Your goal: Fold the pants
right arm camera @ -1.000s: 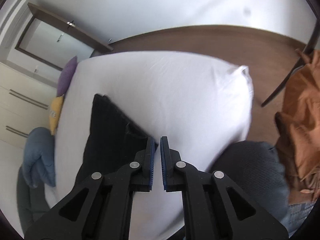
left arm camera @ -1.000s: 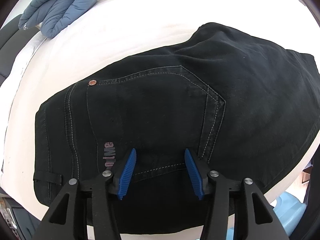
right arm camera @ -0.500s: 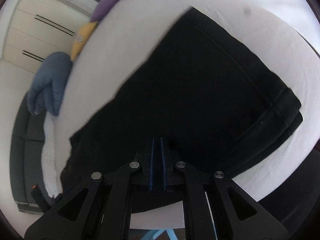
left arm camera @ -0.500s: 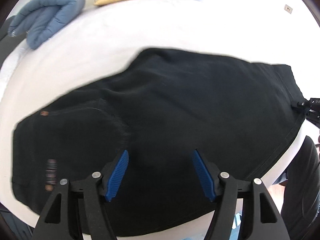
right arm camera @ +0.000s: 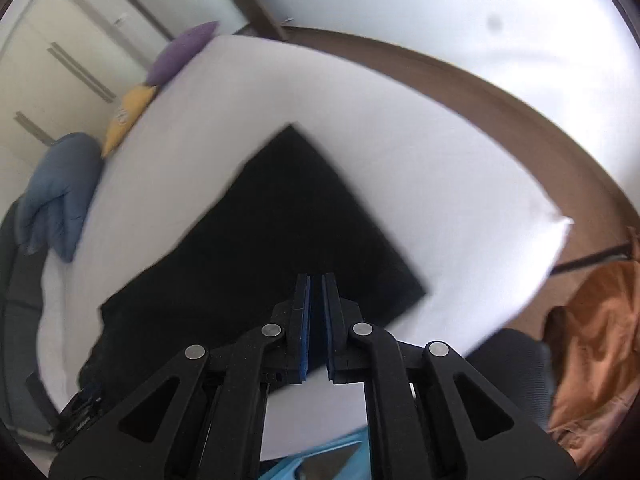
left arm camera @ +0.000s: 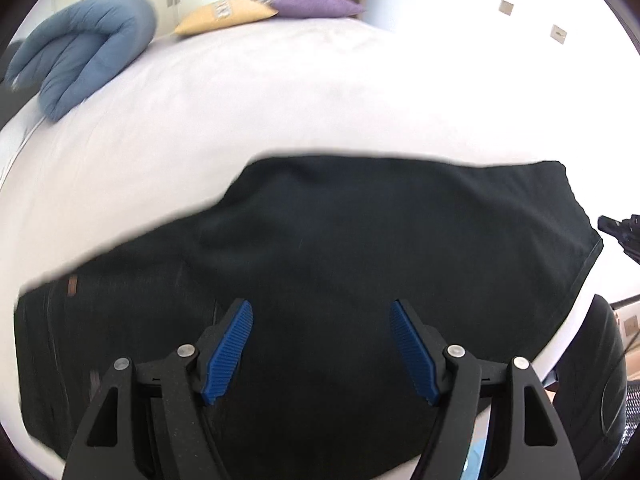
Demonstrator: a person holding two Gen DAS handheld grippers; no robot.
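Note:
The black pants [left arm camera: 340, 264] lie folded flat on the white bed [left arm camera: 280, 100], waist end at the left with a copper rivet [left arm camera: 72, 283]. My left gripper [left arm camera: 320, 344] is open and empty, hovering above the near edge of the pants. In the right wrist view the pants [right arm camera: 288, 220] spread away from me. My right gripper [right arm camera: 316, 320] is shut with nothing between its pads, above the near edge of the pants. The tip of the right gripper shows at the right edge of the left wrist view [left arm camera: 620, 228].
A folded blue blanket [left arm camera: 80, 56], a yellow cushion [left arm camera: 224, 14] and a purple cushion [left arm camera: 316, 4] lie at the far end of the bed. Orange cloth [right arm camera: 592, 340] hangs at the right. A dark round seat [right arm camera: 508, 360] stands by the bed's near corner.
Both grippers have drawn back and up from the pants. The left jaws have opened wider. The right gripper stayed shut and swung to look along the bed.

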